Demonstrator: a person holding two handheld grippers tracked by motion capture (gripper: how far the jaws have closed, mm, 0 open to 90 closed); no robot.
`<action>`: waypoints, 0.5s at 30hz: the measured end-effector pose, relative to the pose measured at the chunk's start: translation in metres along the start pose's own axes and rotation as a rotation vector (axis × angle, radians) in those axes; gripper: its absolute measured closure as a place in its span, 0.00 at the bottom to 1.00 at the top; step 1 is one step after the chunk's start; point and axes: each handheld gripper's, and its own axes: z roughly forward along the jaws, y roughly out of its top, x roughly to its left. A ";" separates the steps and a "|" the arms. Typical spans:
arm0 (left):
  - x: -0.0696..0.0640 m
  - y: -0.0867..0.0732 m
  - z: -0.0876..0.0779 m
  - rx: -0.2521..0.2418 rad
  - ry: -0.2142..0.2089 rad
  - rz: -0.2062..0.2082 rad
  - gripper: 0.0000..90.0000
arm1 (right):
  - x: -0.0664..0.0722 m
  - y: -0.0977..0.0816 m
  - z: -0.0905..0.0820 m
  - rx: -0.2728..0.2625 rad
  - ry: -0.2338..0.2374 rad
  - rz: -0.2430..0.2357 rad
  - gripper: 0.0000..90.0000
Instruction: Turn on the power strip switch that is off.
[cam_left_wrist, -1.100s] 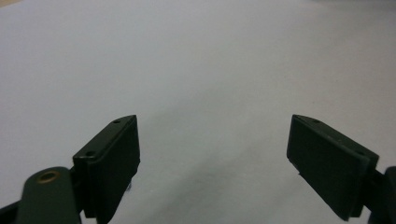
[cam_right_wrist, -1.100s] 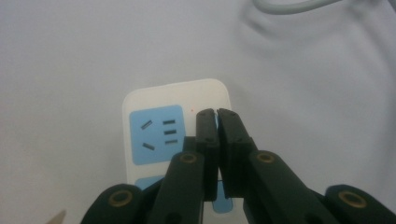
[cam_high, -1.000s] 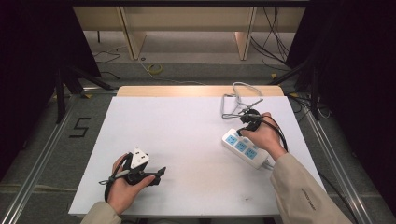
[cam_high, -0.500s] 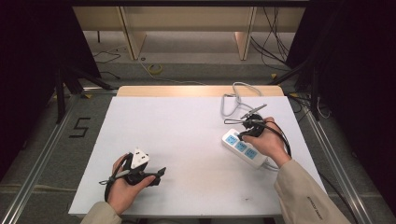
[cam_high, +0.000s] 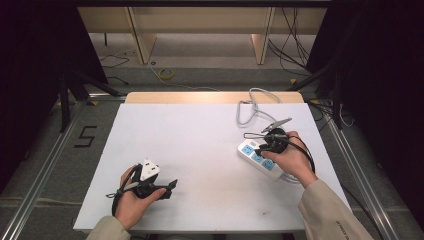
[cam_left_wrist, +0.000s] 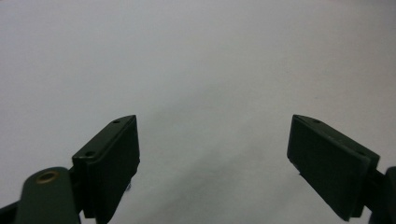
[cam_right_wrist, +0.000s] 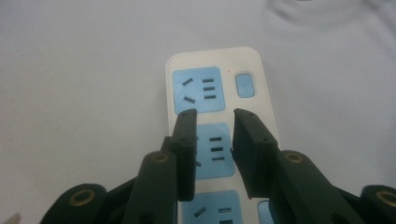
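A white power strip (cam_high: 256, 156) with blue sockets lies at the right of the table, and its grey cable (cam_high: 248, 106) loops toward the back edge. My right gripper (cam_high: 264, 145) hovers just over it. In the right gripper view the strip (cam_right_wrist: 215, 84) runs away under the gripper (cam_right_wrist: 215, 114). Its jaws have just been opening and stand partly apart above a blue socket, gripping nothing. My left gripper (cam_high: 167, 187) rests near the front left with a white plate on top. Its jaws (cam_left_wrist: 215, 123) are wide open over the bare table.
The white table top (cam_high: 200, 145) has a wooden strip along its far edge. A small blue switch (cam_right_wrist: 244, 85) sits at the strip's far end. Metal rails and cables lie on the floor around the table.
My right hand has slid a little toward the near edge along the power strip. The left hand has stayed put.
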 end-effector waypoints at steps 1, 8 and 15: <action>0.000 0.000 0.000 0.000 0.000 0.000 0.19 | 0.001 -0.002 -0.001 -0.005 0.004 0.000 0.76; 0.001 -0.001 0.000 0.002 0.002 0.001 0.18 | 0.002 -0.014 -0.009 -0.040 0.011 0.008 0.70; 0.001 -0.001 0.000 0.005 0.002 -0.001 0.18 | 0.002 -0.028 -0.017 -0.071 0.008 0.017 0.63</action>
